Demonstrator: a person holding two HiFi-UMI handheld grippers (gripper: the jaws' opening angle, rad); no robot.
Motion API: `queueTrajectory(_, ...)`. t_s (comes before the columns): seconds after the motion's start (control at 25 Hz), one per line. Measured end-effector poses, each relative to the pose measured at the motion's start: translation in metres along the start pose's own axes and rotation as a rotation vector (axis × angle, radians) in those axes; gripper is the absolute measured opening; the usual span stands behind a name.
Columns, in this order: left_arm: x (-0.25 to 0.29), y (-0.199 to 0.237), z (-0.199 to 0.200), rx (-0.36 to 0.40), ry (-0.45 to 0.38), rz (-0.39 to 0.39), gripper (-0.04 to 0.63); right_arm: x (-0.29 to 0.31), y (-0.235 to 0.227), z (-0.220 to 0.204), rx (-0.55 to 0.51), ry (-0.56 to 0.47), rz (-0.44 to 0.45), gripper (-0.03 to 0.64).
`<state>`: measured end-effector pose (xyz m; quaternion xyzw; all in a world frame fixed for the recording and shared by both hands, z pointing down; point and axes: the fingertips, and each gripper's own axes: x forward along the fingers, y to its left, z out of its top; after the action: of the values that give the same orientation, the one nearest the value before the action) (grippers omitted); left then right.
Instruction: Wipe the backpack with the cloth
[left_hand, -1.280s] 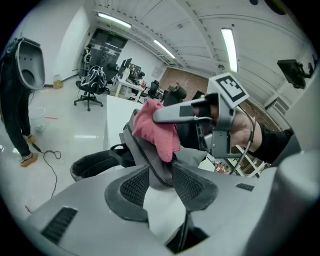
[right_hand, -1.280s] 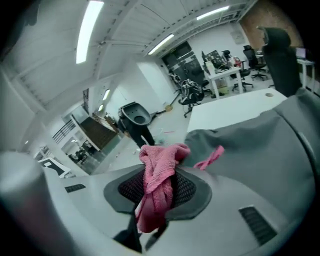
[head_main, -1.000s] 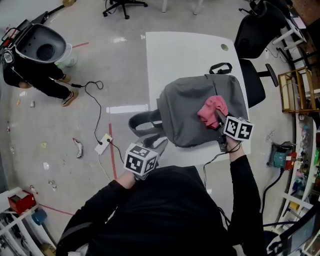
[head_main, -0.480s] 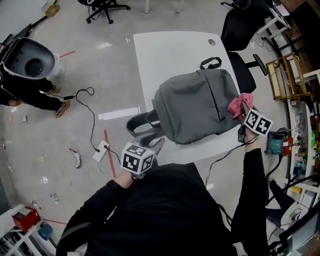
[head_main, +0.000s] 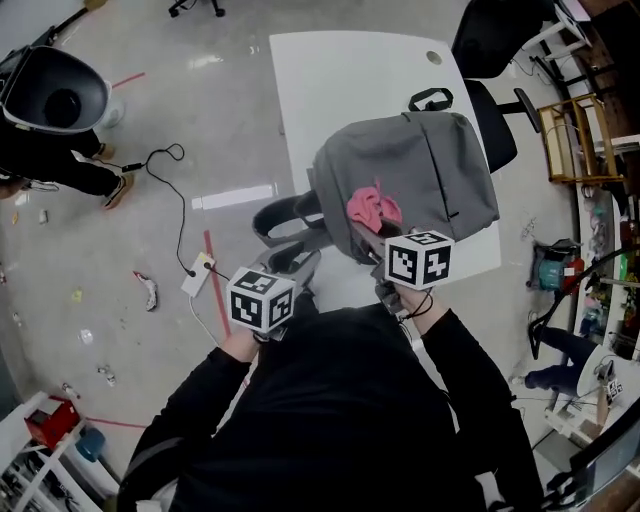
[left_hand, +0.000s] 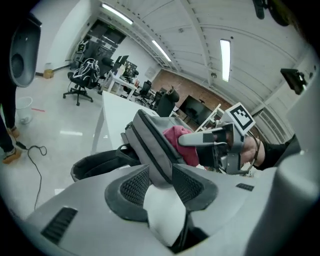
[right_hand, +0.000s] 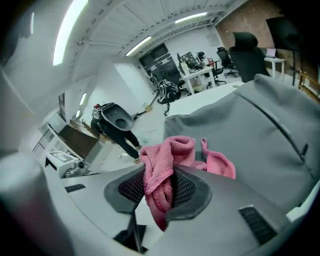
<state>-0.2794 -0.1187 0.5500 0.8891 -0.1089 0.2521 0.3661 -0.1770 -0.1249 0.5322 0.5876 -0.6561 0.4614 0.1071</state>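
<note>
Plainly, the grey backpack (head_main: 420, 170) lay flat on the white tabletop (head_main: 340, 80), its top handle pointing away from the person and its dark shoulder straps (head_main: 285, 225) hanging over the near left edge. The left claw (head_main: 303, 264) was clamped on the near corner of the backpack; in the left gripper view its two pads (left_hand: 135, 186) pressed on the grey fabric from either side. The right claw (head_main: 376, 233) was closed on the pink cloth (head_main: 372, 207), a fold of which was pinched between the pads and hung below them in the right gripper view, while the rest bunched out in front. The cloth rested on the backpack's upper face, near its near left part, just beside a zip line (head_main: 445, 190). A black office chair (head_main: 490, 45) stood beyond the tabletop's far right corner.
</note>
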Motion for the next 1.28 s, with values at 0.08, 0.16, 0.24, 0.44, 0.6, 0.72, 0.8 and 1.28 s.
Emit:
queueTrajectory(0.08,-0.005,-0.003,0.011,-0.033,-0.065,-0.022,0.156,0.0,0.032,-0.001,-0.003,-0.003,0.093,0.114)
queueTrajectory(0.16,-0.011,-0.006,0.024,-0.055,-0.135,-0.03,0.156,-0.005,0.047,0.0,-0.025,-0.011,0.151,0.114)
queueTrajectory(0.24,-0.014,-0.007,0.035,-0.055,-0.178,-0.014,0.156,-0.009,0.04,-0.002,-0.062,-0.01,0.153,0.114)
queueTrajectory(0.44,-0.007,-0.022,0.046,-0.037,-0.194,0.024,0.156,-0.046,-0.049,-0.007,0.02,-0.038,0.02,0.114)
queueTrajectory(0.6,0.014,-0.045,0.048,-0.007,-0.169,0.047,0.156,-0.117,-0.158,0.001,0.095,-0.12,-0.169,0.114)
queueTrajectory(0.72,0.029,-0.068,0.052,0.02,-0.162,0.073,0.156,-0.191,-0.239,0.019,0.142,-0.229,-0.32,0.114)
queueTrajectory(0.8,0.039,-0.083,0.056,0.035,-0.159,0.091,0.157,-0.243,-0.281,0.036,0.157,-0.327,-0.403,0.114)
queueTrajectory(1.28,0.081,-0.138,0.048,0.057,-0.124,0.243,0.163,-0.183,-0.2,-0.009,-0.056,-0.24,-0.03,0.114)
